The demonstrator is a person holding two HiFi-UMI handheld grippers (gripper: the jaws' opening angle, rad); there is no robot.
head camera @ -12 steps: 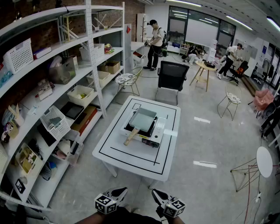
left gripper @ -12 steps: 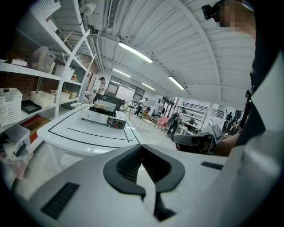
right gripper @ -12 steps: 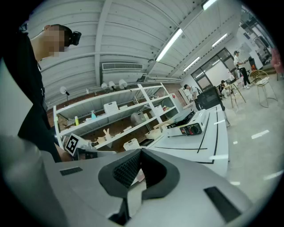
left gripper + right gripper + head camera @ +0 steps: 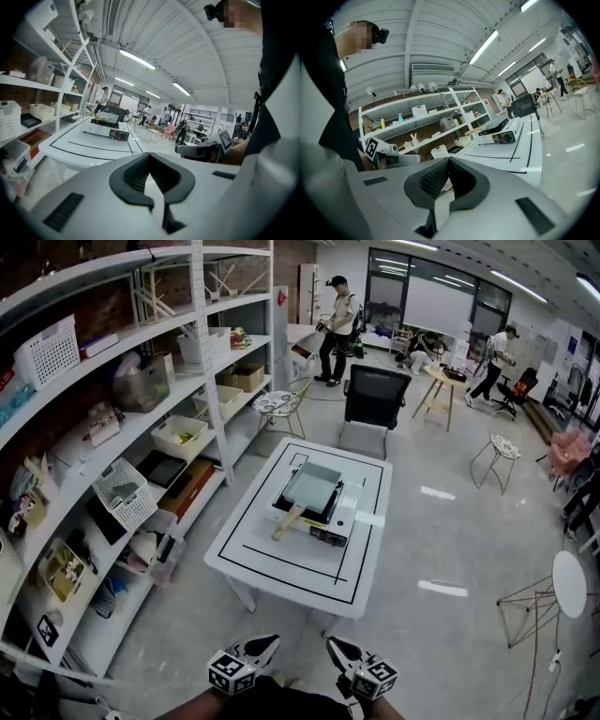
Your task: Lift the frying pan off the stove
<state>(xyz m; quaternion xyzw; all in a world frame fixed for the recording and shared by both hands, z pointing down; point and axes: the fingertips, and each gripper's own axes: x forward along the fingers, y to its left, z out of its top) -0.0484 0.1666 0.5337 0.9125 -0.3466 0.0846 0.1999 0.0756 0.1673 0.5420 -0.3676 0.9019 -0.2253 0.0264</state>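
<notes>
Resting on stove (image 4: 343, 517), frying pan (image 4: 312, 486) well ahead of left claw (image 4: 265, 645), right claw (image 4: 336, 649); both closed, empty.

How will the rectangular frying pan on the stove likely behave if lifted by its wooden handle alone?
The frying pan looks rigid, so it should keep its shape. Its body lies wholly beyond the wooden handle, so it will probably feel front-heavy and dip. It seems to rest loose on the stove, so it likely lifts free.
</notes>
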